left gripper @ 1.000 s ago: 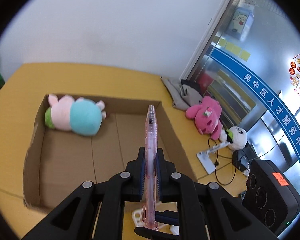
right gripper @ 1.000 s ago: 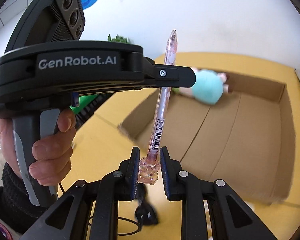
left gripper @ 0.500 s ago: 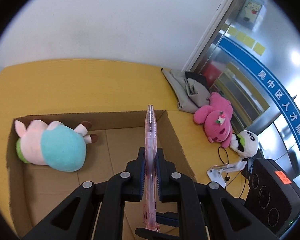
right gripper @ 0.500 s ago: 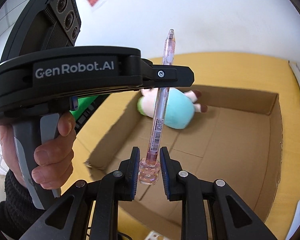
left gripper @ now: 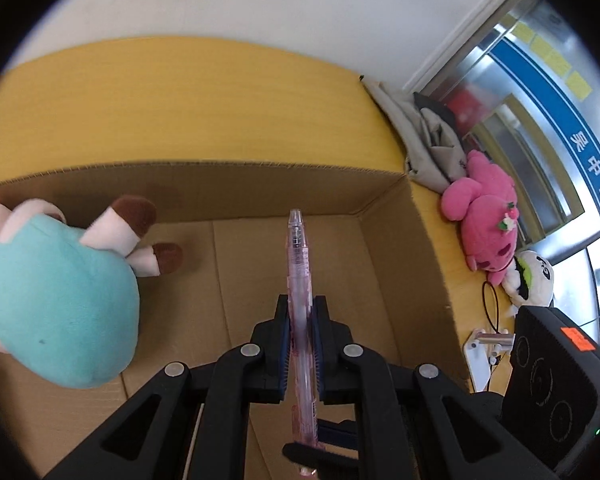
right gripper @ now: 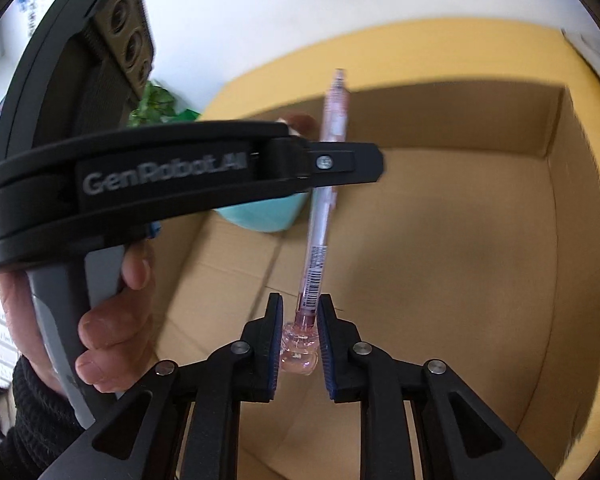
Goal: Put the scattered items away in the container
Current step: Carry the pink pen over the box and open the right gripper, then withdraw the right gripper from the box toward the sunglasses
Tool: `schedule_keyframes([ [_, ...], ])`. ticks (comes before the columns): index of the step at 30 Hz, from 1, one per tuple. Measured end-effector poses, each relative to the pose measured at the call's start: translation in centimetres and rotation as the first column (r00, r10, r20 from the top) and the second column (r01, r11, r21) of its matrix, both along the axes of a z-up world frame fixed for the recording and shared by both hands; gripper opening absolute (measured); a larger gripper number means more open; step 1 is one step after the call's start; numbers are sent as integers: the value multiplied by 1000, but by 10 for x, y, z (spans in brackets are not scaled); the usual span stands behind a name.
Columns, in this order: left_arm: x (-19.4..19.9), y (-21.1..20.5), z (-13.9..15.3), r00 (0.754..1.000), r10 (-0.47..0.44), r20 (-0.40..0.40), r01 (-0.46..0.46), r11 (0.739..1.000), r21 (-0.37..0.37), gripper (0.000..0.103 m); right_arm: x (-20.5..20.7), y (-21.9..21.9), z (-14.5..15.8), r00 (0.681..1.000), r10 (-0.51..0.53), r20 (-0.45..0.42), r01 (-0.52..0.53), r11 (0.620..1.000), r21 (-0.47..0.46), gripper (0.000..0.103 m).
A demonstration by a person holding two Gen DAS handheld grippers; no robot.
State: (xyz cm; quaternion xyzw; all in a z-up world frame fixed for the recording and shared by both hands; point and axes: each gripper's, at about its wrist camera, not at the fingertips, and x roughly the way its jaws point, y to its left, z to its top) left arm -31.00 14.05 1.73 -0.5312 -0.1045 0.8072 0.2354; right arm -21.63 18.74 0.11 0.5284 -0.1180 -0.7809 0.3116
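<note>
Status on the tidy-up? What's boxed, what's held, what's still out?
Done: teal plush lies in the cardboard box. In hand: pink pen over the box, clamped by left gripper; right gripper brackets its cap. Left: pink plush and white plush outside on the table.

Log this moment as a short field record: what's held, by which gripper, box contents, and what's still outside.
held item: translucent pink pen
left gripper: jaws shut on pen barrel
right gripper: jaws around pen's bulbous end, small gaps visible
container: open cardboard box, beneath pen
inside box: teal-and-pink plush toy
outside box: magenta plush, white panda plush
</note>
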Motion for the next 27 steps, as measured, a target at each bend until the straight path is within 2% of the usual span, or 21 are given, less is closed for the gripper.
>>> schedule_keyframes([
  [1, -3, 1, -6, 1000, 1, 10, -1, 1000, -6, 9, -3, 1, -5, 1000, -5, 12, 5, 1000, 6, 12],
  [4, -12, 4, -21, 999, 4, 53, -4, 1000, 2, 9, -10, 1, -18, 999, -14, 39, 13, 999, 39, 12],
  [8, -19, 15, -33, 998, -5, 61, 7, 999, -36, 9, -16, -1, -30, 998, -35, 55, 31, 997, 74, 12],
  [11, -23, 15, -40, 997, -2, 84, 4, 1000, -25, 9, -19, 1, -38, 997, -52, 58, 46, 995, 92, 12],
  [18, -30, 14, -51, 995, 19, 103, -12, 998, -67, 10, -21, -2, -44, 997, -58, 45, 53, 993, 109, 12],
  [21, -31, 14, -54, 993, 37, 110, -25, 994, -108, 11, -22, -2, -48, 996, -71, 48, 67, 994, 91, 13],
  [24, -29, 11, -51, 994, 46, 96, -35, 993, -117, 11, -21, 0, -53, 994, -99, 47, 95, 992, 78, 16],
  [26, -26, 12, -44, 997, 36, 70, -27, 992, -123, 13, -21, 4, -51, 992, -125, 35, 122, 990, 71, 31],
  [27, -25, 12, -38, 998, 32, 54, -25, 991, -128, 15, -19, 6, -49, 990, -141, 24, 139, 988, 67, 50],
])
